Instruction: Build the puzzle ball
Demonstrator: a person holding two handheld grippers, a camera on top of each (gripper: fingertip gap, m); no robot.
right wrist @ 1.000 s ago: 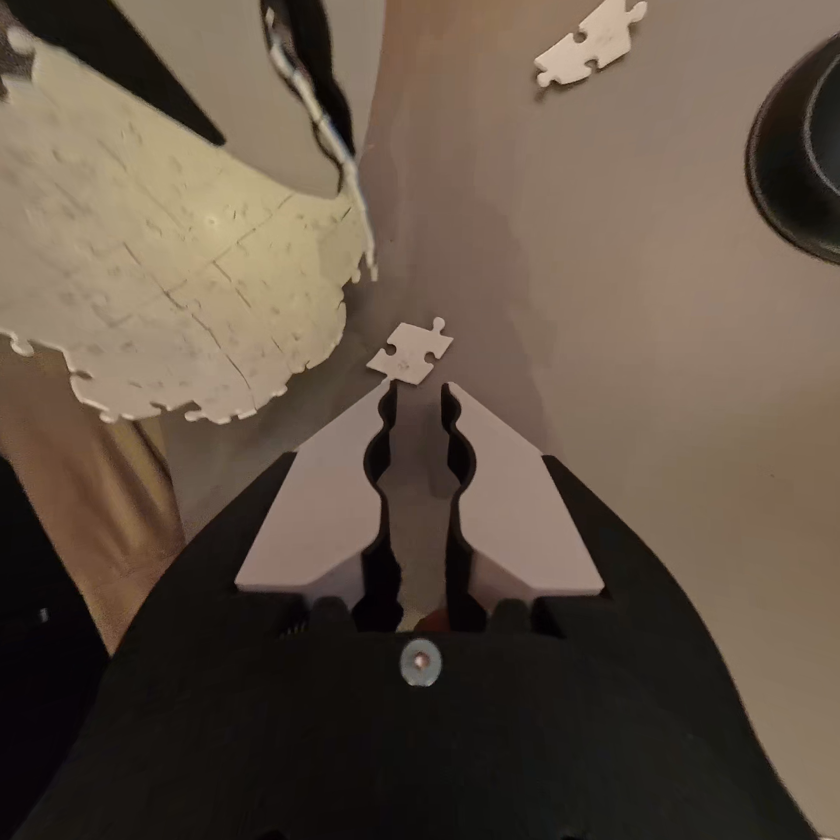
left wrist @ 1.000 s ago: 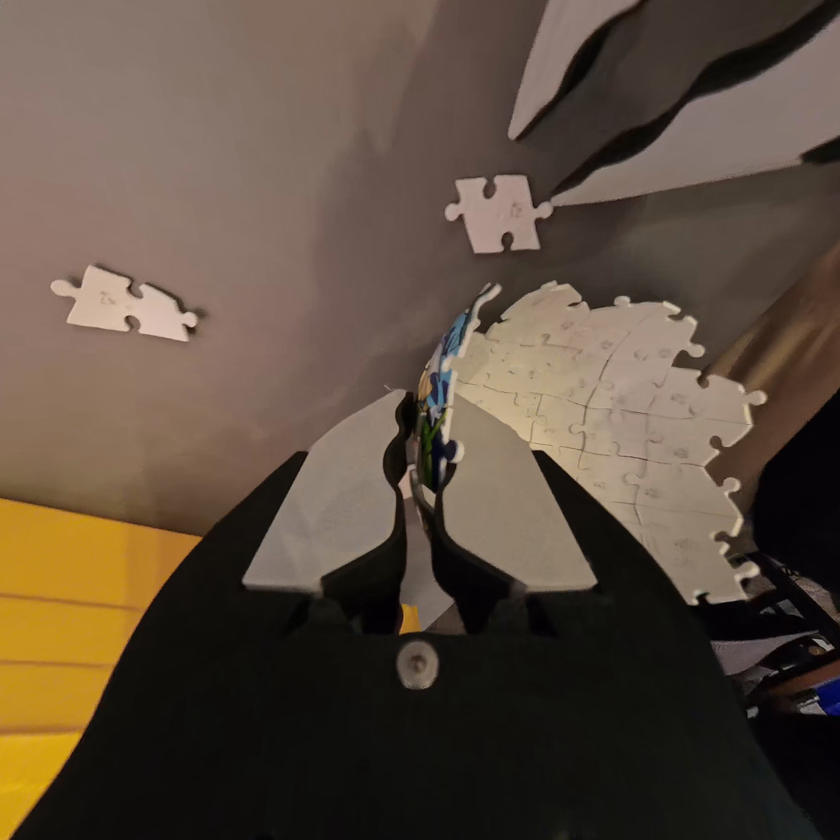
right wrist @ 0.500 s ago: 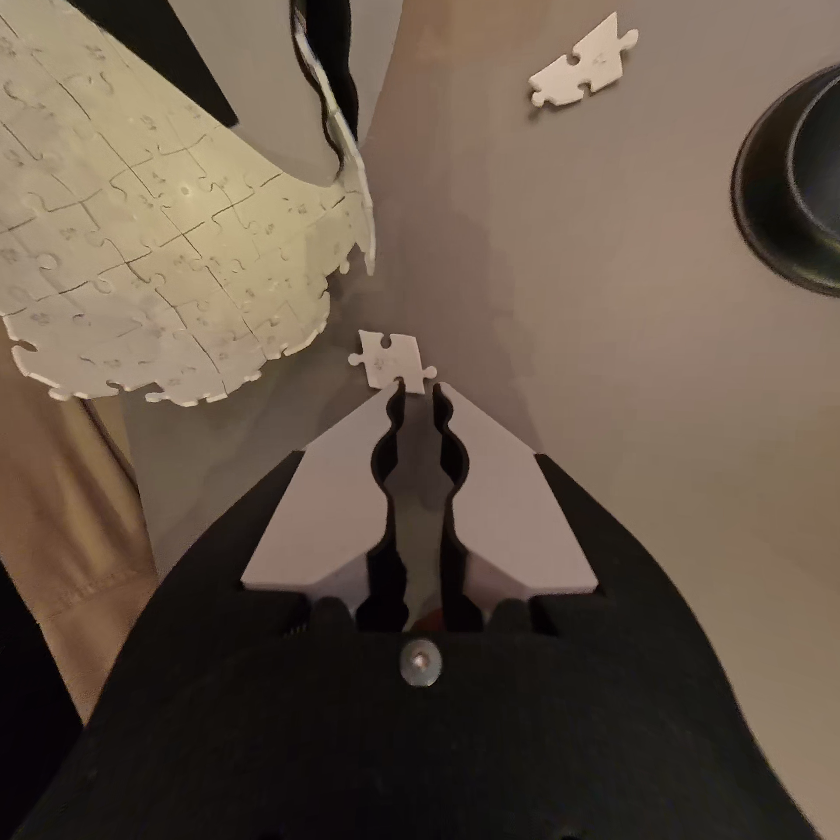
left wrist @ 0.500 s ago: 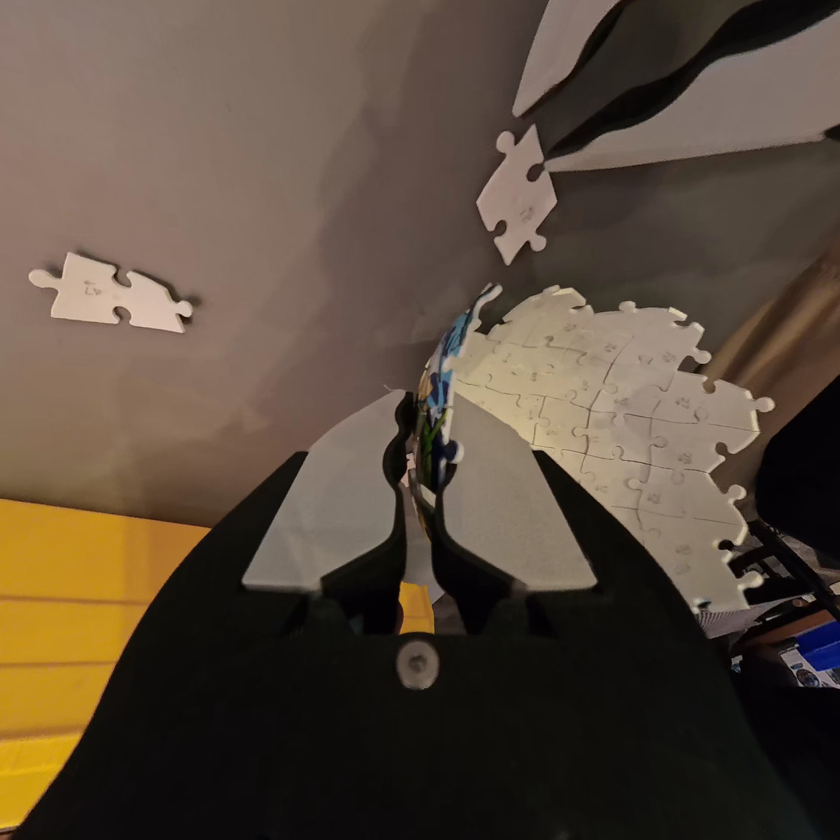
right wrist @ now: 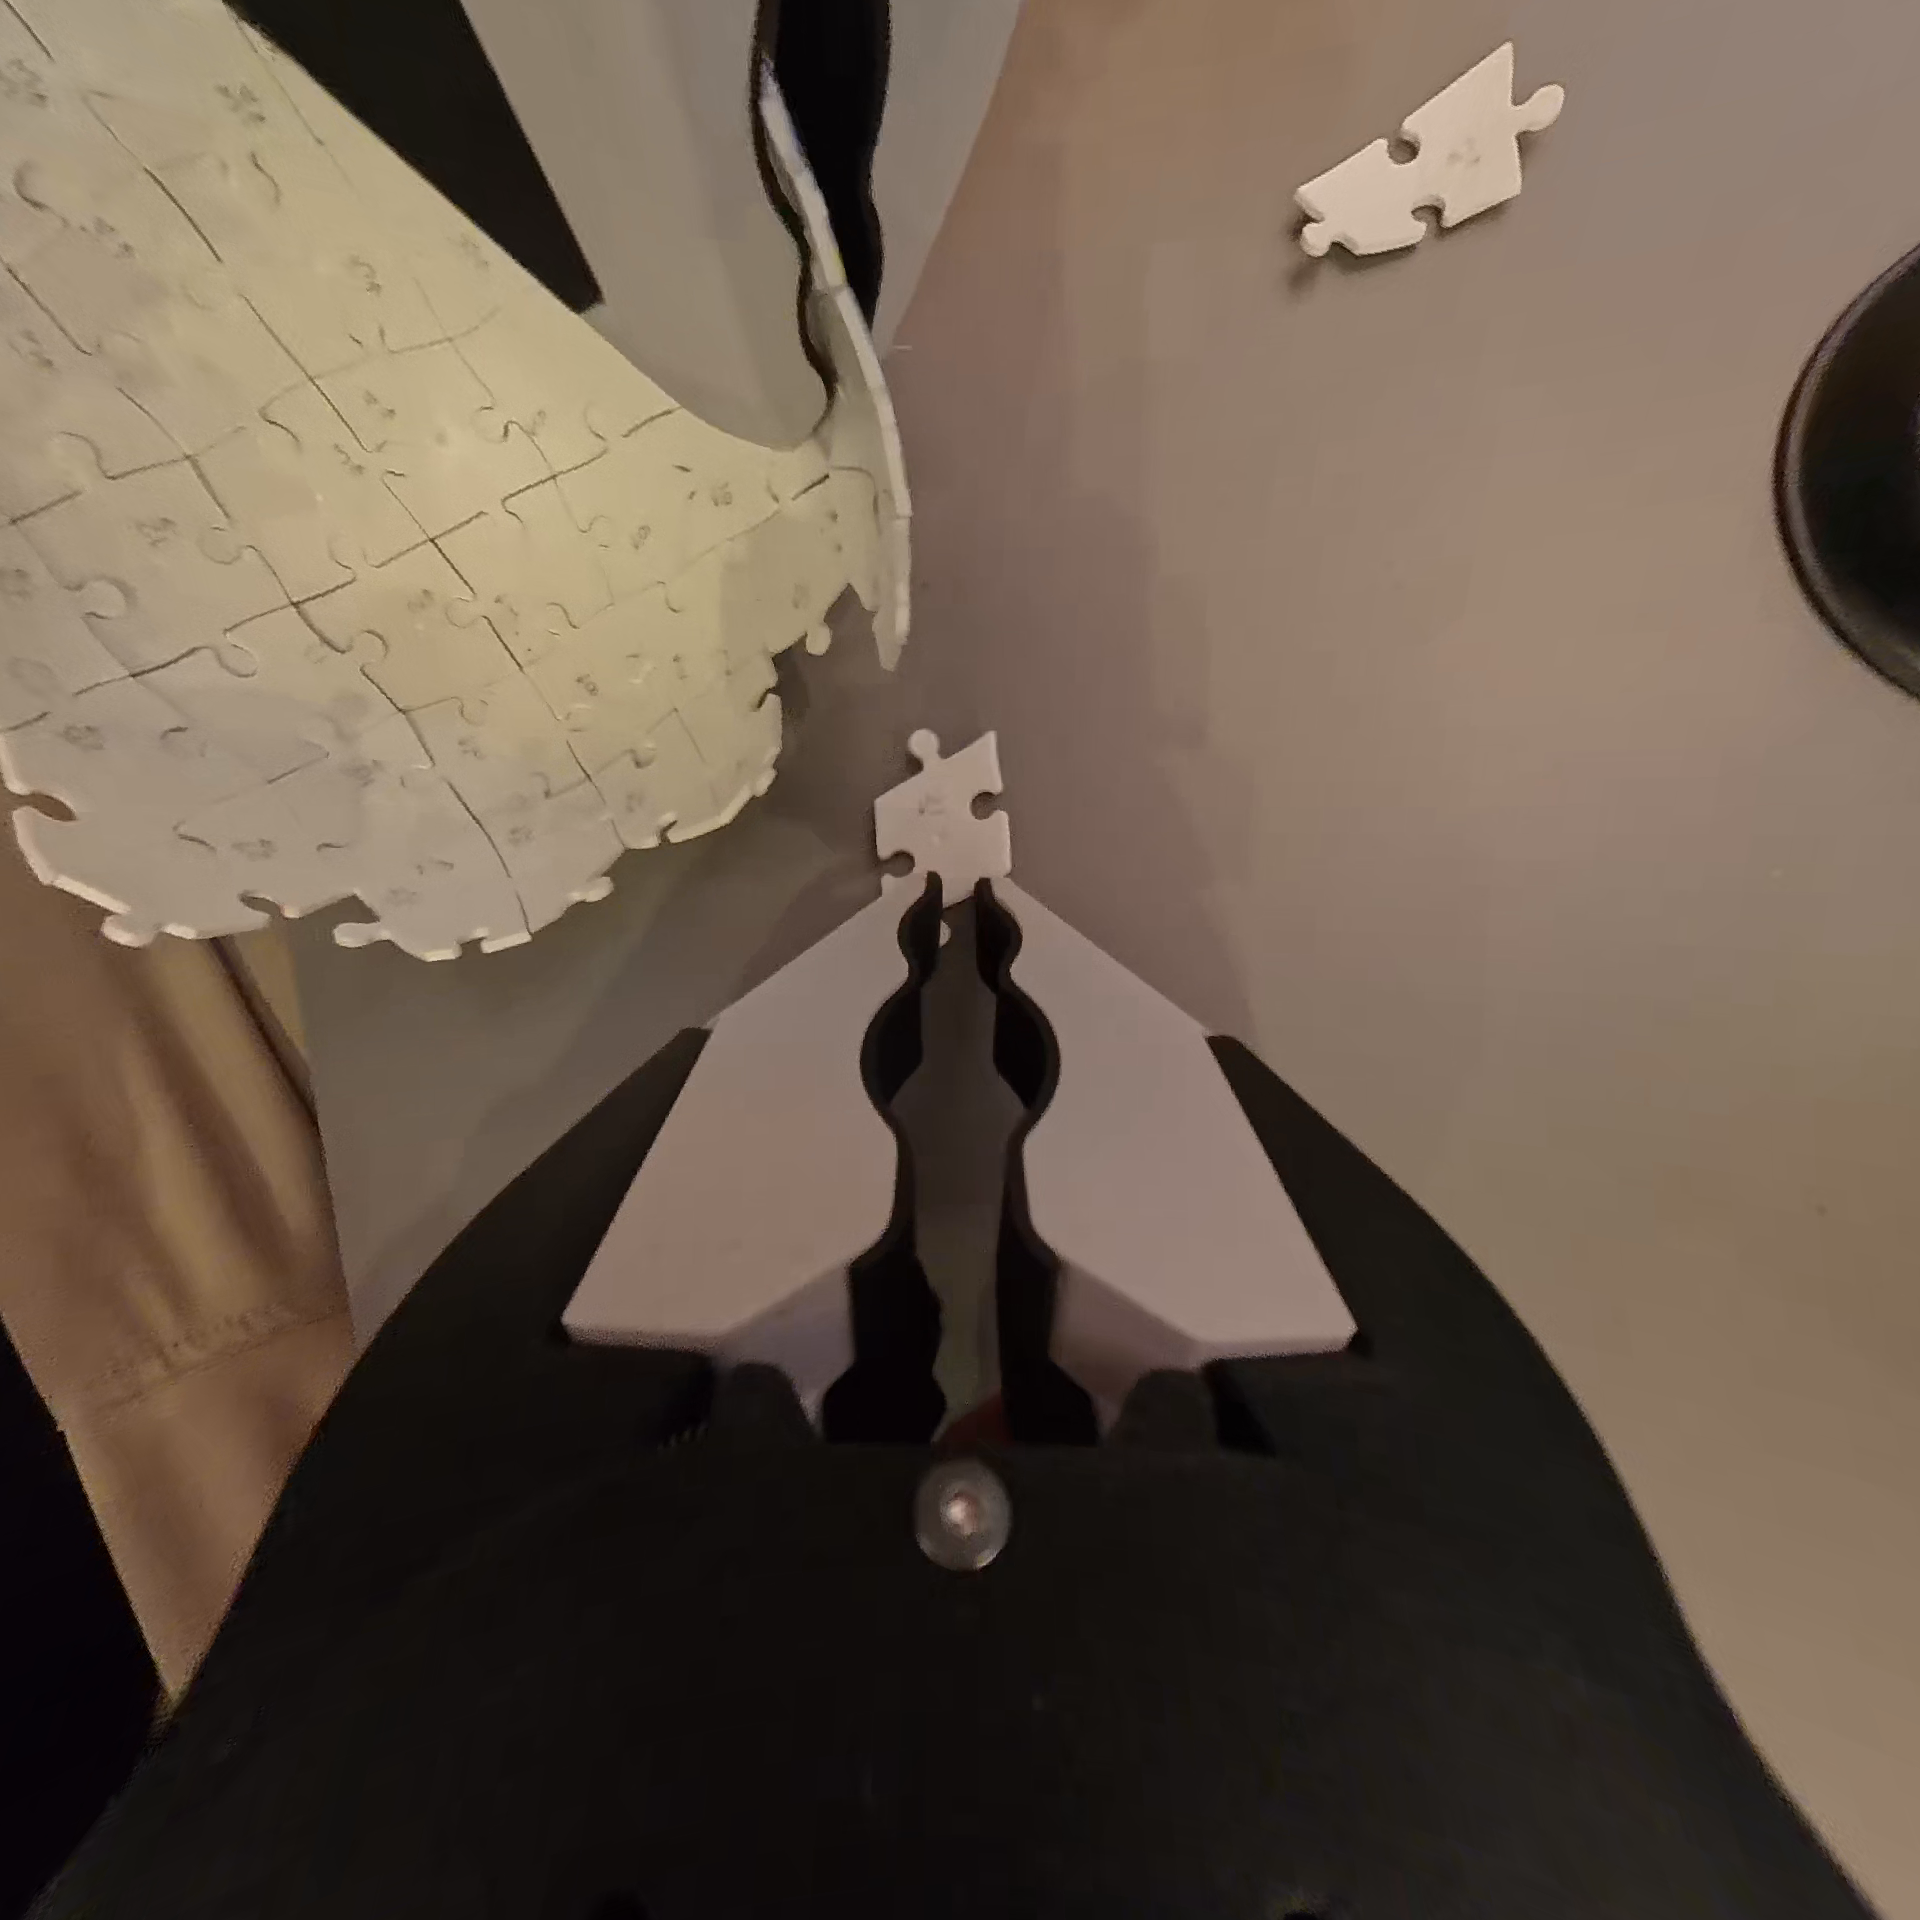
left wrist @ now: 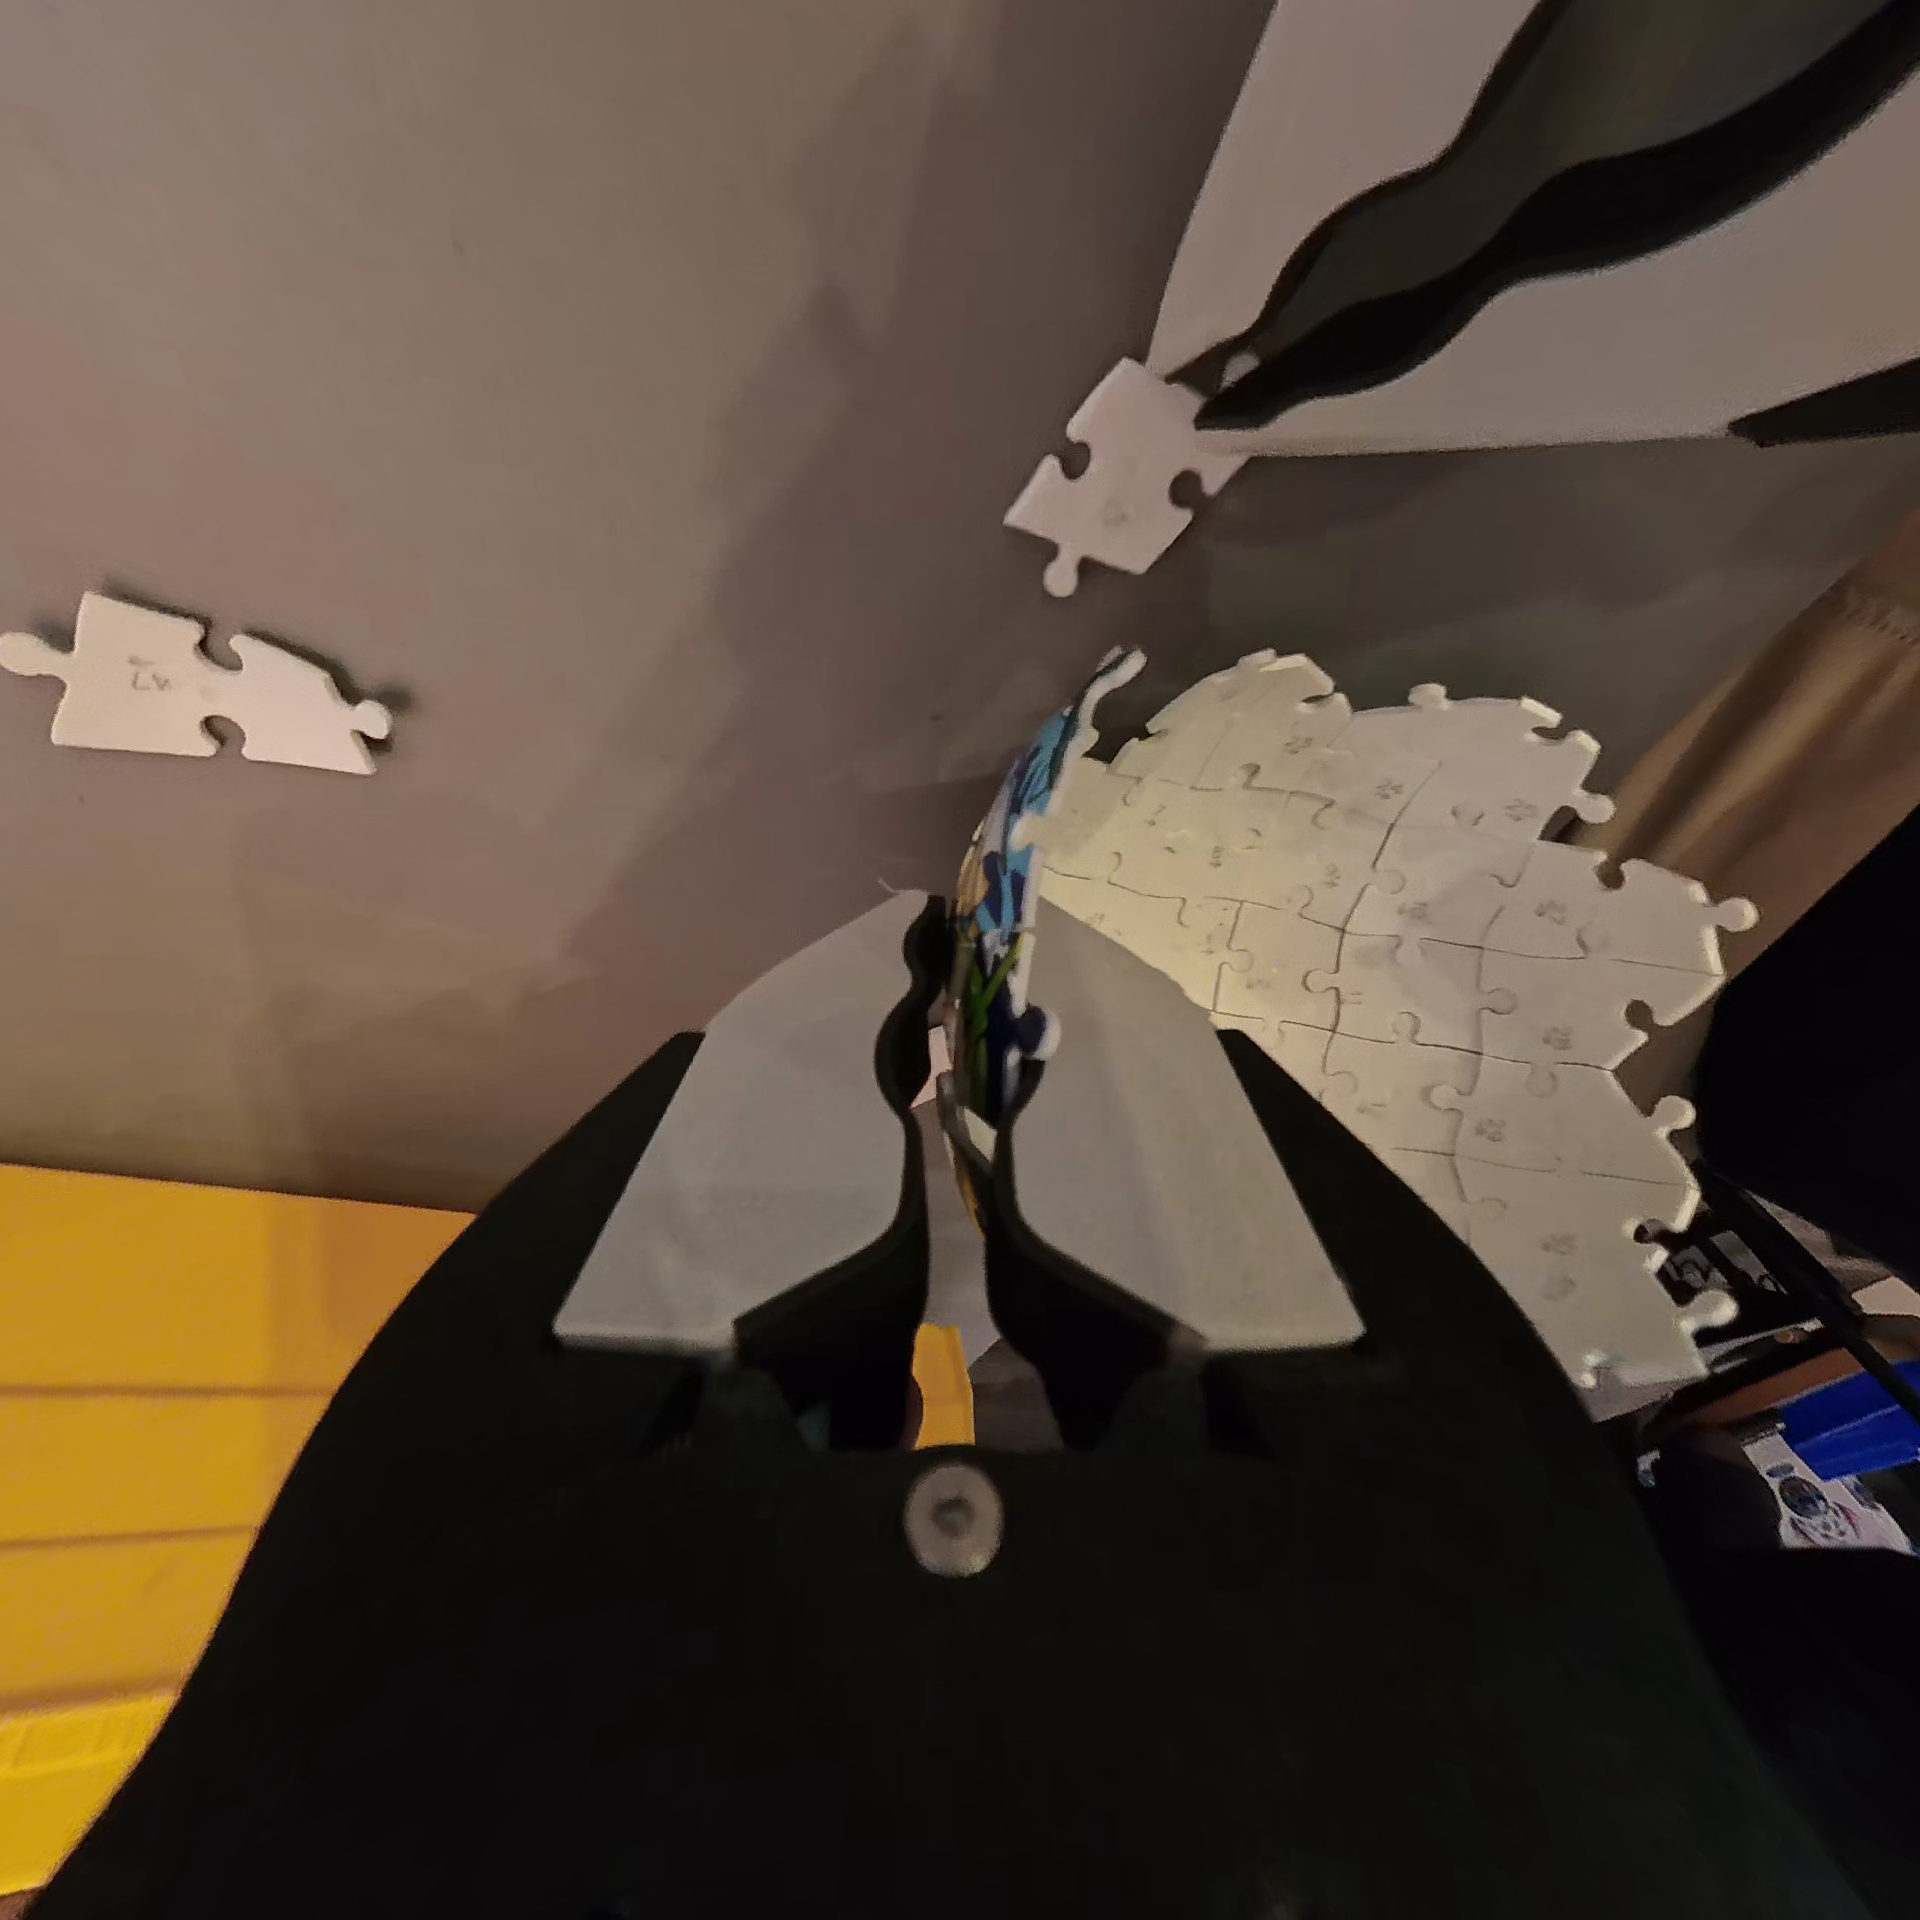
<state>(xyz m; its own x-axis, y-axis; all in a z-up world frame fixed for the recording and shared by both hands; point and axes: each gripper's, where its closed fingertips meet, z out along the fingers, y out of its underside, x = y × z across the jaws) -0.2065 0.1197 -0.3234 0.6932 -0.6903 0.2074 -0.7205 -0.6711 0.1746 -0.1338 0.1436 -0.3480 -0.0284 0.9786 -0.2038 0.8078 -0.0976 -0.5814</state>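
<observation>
White single piece (right wrist: pixel 945 816), flat on the grey worktop (right wrist: pixel 1351 727) a second ago, now sits pinched in the right gripper's (right wrist: pixel 958 894) nearly closed jaws, ready for the shell (left wrist: pixel 1403 935) clamped by the left gripper (left wrist: pixel 977 997) at centre.

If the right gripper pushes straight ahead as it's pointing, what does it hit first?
The right gripper is shut on the single puzzle piece; beyond that, probably the grey tabletop, with the puzzle ball shell off to the left.
</observation>
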